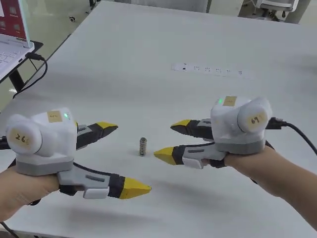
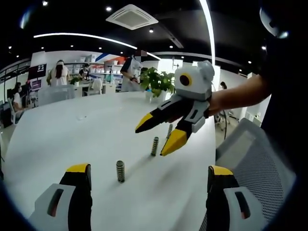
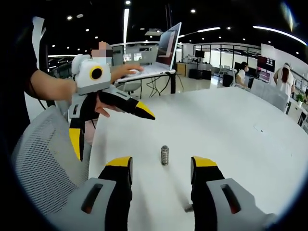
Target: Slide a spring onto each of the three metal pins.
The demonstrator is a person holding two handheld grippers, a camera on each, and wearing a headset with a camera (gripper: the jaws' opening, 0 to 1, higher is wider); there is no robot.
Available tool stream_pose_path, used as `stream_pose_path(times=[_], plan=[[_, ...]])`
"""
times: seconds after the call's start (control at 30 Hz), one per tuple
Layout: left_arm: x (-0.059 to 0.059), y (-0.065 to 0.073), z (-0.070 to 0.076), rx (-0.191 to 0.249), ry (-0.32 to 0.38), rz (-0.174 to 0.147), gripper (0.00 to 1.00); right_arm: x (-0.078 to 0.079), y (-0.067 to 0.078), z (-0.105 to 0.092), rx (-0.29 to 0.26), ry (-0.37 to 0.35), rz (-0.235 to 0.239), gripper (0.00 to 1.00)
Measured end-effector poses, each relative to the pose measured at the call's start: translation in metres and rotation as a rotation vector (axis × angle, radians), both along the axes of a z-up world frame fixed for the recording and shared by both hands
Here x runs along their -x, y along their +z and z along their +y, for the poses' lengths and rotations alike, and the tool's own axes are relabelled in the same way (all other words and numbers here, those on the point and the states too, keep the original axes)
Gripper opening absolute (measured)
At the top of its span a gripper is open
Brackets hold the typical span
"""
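Observation:
A small coiled spring (image 1: pixel 143 146) stands upright on the white table (image 1: pixel 148 59), midway between the two grippers. My left gripper (image 1: pixel 121 157) points at it from the left, open and holding nothing. My right gripper (image 1: pixel 169 140) points at it from the right, also open and empty. In the left gripper view, three upright springs stand in a row: a near one (image 2: pixel 120 171), a middle one (image 2: pixel 154 146) and a far one (image 2: pixel 169 131), partly behind the other gripper. In the right gripper view, one spring (image 3: pixel 164 155) stands just ahead of the open jaws.
A laptop (image 1: pixel 10 29) sits on a side stand at the far left, with a black cable (image 1: pixel 37 74) hanging by the table edge. A flush socket strip (image 1: pixel 208 69) lies further back on the table. A grey mesh chair (image 2: pixel 260 163) stands close by.

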State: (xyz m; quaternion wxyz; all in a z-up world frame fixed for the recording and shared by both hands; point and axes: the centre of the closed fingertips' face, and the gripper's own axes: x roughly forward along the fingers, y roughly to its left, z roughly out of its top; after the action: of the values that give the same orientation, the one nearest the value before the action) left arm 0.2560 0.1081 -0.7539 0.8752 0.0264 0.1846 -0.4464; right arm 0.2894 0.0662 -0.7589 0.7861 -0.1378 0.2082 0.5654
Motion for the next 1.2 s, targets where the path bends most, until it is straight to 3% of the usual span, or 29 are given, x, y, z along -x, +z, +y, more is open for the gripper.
stream_pose_path(times=[0.57, 0.73, 1.1, 1.2], plan=[[-0.002, 0.001, -0.013, 0.013, -0.025, 0.004, 0.98, 0.014, 0.008, -0.062, -0.066, -0.126, 0.004, 0.72], [-0.002, 0.001, -0.014, 0.018, -0.023, 0.007, 0.98, 0.022, 0.006, -0.086, -0.041, -0.147, -0.023, 0.87], [0.000, 0.005, -0.014, 0.028, -0.024, 0.004, 0.98, 0.011, -0.004, -0.154, -0.070, -0.323, 0.030, 0.97], [0.001, 0.006, -0.013, 0.028, -0.022, 0.002, 0.98, 0.012, -0.006, -0.166, -0.068, -0.342, 0.039, 0.99]])
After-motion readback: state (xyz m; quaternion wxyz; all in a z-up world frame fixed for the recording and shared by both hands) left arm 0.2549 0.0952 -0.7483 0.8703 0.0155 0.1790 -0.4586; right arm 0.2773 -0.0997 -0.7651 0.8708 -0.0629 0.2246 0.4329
